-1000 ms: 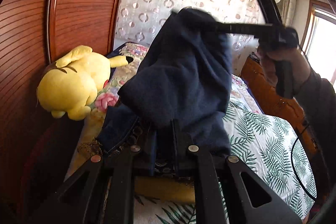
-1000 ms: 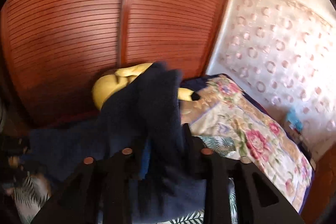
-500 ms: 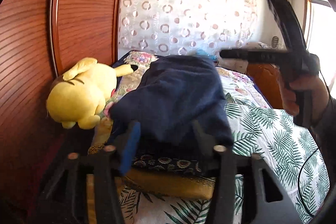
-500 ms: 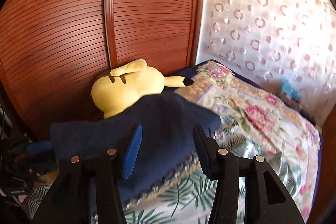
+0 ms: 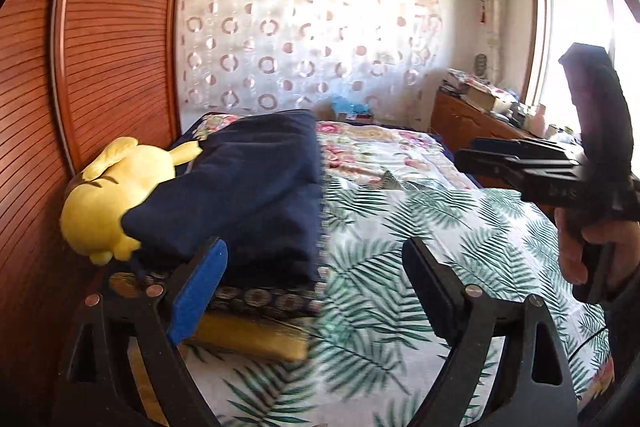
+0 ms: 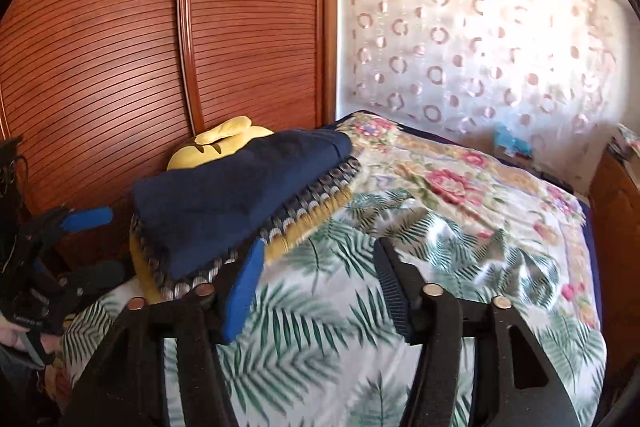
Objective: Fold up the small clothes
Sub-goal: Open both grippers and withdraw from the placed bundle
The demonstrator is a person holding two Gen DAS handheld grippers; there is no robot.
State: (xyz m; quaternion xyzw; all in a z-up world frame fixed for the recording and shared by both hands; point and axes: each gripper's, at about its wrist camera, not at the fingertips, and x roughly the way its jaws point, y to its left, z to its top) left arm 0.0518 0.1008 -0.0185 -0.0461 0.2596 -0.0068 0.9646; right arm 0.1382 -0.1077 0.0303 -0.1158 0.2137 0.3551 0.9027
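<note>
Folded navy garment (image 5: 248,195) half hiding yellow plush (image 5: 108,195), left gripper (image 5: 316,291) jaws just opening, wide, empty, right gripper (image 6: 316,291) likewise, bedspread (image 6: 320,339) blurred.

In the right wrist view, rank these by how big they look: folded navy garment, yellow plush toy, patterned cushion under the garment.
1. Folded navy garment, clearly the largest.
2. and 3. Patterned cushion and yellow plush toy: unsure, since the garment hides most of both; only an edge strip and a head top show.
</note>
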